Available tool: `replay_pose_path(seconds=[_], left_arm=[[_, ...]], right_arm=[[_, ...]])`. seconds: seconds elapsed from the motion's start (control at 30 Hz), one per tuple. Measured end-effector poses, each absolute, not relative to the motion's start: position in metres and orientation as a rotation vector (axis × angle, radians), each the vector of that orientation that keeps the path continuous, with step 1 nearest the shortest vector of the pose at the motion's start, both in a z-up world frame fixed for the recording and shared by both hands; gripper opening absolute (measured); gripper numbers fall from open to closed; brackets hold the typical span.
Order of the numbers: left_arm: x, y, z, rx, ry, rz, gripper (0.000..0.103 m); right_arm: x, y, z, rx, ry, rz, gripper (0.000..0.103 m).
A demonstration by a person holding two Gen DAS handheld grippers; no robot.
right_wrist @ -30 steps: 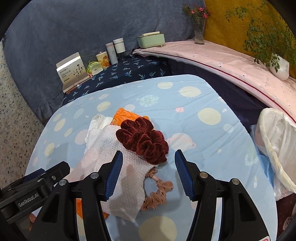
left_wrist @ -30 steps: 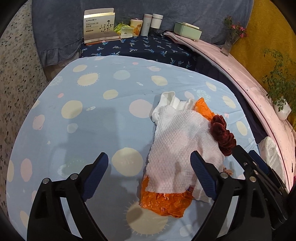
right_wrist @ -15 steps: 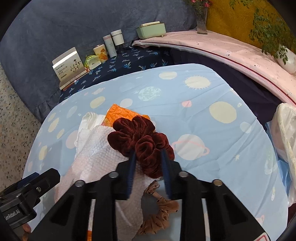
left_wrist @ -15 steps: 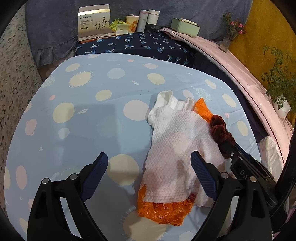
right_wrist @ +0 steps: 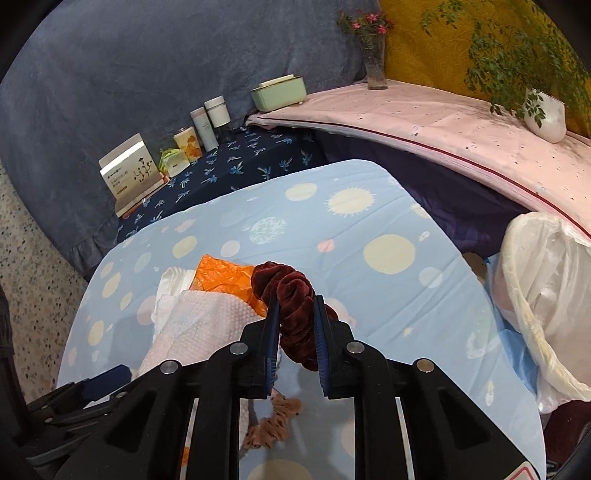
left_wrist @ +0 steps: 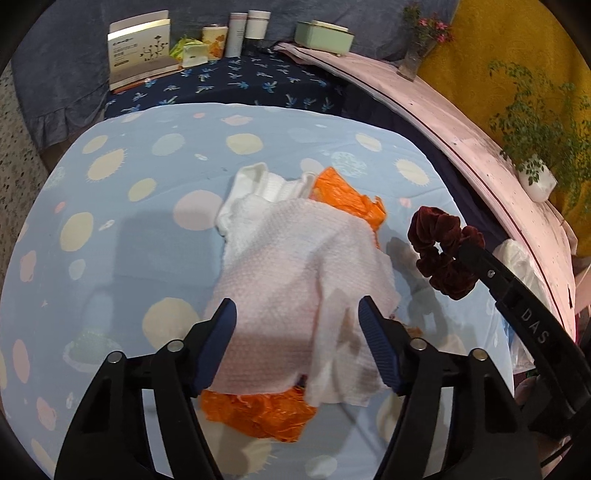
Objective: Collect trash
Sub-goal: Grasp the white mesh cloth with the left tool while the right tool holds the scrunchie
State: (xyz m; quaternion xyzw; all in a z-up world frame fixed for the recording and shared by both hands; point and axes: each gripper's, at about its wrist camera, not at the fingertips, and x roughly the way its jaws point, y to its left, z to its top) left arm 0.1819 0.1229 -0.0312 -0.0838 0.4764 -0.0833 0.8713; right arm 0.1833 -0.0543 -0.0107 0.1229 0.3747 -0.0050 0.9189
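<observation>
My right gripper [right_wrist: 295, 306] is shut on a dark red velvet scrunchie [right_wrist: 291, 295] and holds it lifted above the blue dotted table [right_wrist: 388, 280]. The scrunchie also shows in the left wrist view [left_wrist: 441, 253], held by the right gripper [left_wrist: 463, 251]. My left gripper [left_wrist: 297, 314] is open, its jaws on either side of the near end of a white textured cloth [left_wrist: 295, 266]. The cloth lies over an orange plastic bag [left_wrist: 258, 413]. A light brown scrunchie [right_wrist: 273, 424] lies on the table below my right gripper.
A bin lined with a white plastic bag [right_wrist: 546, 295] stands at the table's right edge. At the back, a dark blue surface holds a white box [left_wrist: 138, 48], cans and bottles [left_wrist: 236, 35]. A pink ledge carries a green box [left_wrist: 323, 37], a flower vase [right_wrist: 375, 66] and a potted plant [right_wrist: 543, 114].
My right gripper closed on the dark red scrunchie and lifted it off the pile to the right. My left gripper moved in over the white cloth and narrowed.
</observation>
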Motion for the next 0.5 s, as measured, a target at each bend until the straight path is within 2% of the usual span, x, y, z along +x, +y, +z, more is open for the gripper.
replay_pose_path(seconds=[0.07,0.13,0.17,0.23,0.27,0.3,0.5], left_arm=[[0.182,0.117,-0.034,-0.167,1.003,-0.187,0.054],[0.182,0.112,-0.038,-0.168,1.02,-0.2,0.043],[0.182,0.11,-0.04,-0.169,1.029,-0.205,0.034],[0.182,0.108,-0.041,-0.171,1.035,-0.208,0.024],[0.182,0.107,-0.041,-0.173,1.032,-0.218,0.011],[0.181,0.106,-0.04,-0.174,1.035,-0.227,0.005],[0.176,0.105,-0.025,-0.191,0.998,-0.217,0.002]], right_arm=[[0.18,-0.058,-0.01,0.254,0.769,-0.013,0.017],[0.176,-0.061,-0.009,0.259,0.766,-0.016,0.017],[0.174,-0.063,-0.009,0.261,0.766,-0.018,0.017],[0.171,-0.065,-0.009,0.263,0.768,-0.02,0.017],[0.17,-0.067,-0.009,0.265,0.769,-0.02,0.017],[0.168,-0.067,-0.008,0.264,0.77,-0.019,0.017],[0.157,-0.07,-0.001,0.262,0.758,-0.013,0.017]])
